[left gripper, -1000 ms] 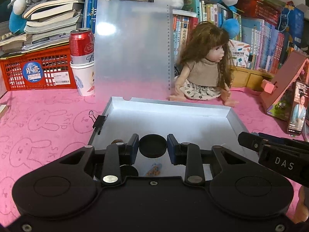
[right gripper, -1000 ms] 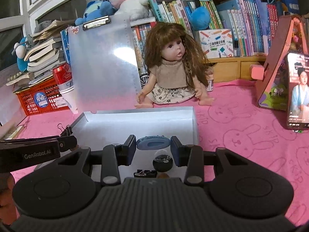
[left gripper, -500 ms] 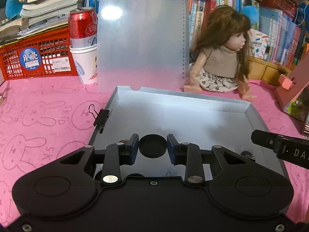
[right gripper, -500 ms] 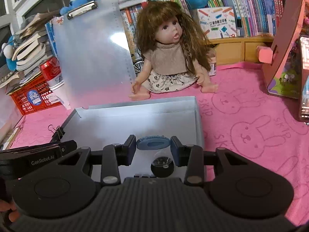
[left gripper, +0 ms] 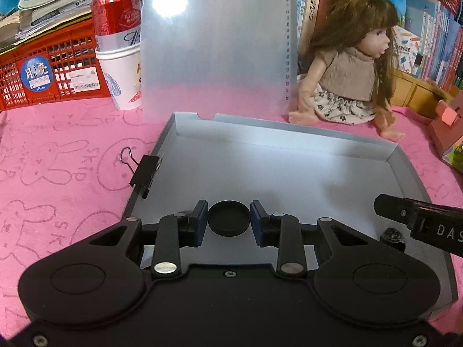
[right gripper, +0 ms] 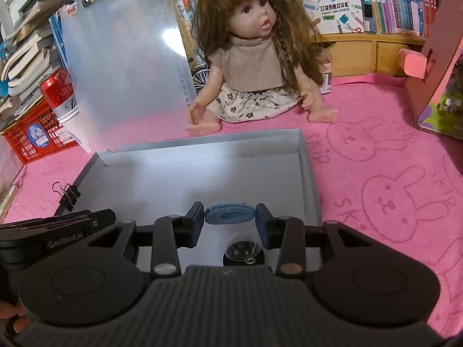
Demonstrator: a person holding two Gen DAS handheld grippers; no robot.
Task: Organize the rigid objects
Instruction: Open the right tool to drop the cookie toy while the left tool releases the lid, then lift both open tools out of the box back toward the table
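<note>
A shallow grey tray (left gripper: 289, 133) (right gripper: 202, 144) lies on the pink cloth. My left gripper (left gripper: 229, 218) is shut on a round black cap (left gripper: 229, 217) and holds it over the tray's near part. My right gripper (right gripper: 230, 217) is shut on a blue oval clip (right gripper: 230, 213) over the tray's near right part. A small black-based clear dome (right gripper: 243, 256) lies in the tray under the right gripper; it also shows in the left wrist view (left gripper: 392, 235). The right gripper's finger (left gripper: 419, 222) shows at right in the left wrist view.
A black binder clip (left gripper: 143, 170) grips the tray's left wall. A translucent clipboard (left gripper: 214, 43) stands behind the tray, with a doll (right gripper: 254, 57) seated beside it. A red can in a paper cup (left gripper: 118, 46), a red basket (left gripper: 43, 69) and books stand behind.
Both grippers have moved forward over the tray with their objects still held. The small items seen earlier under the left gripper are out of sight.
</note>
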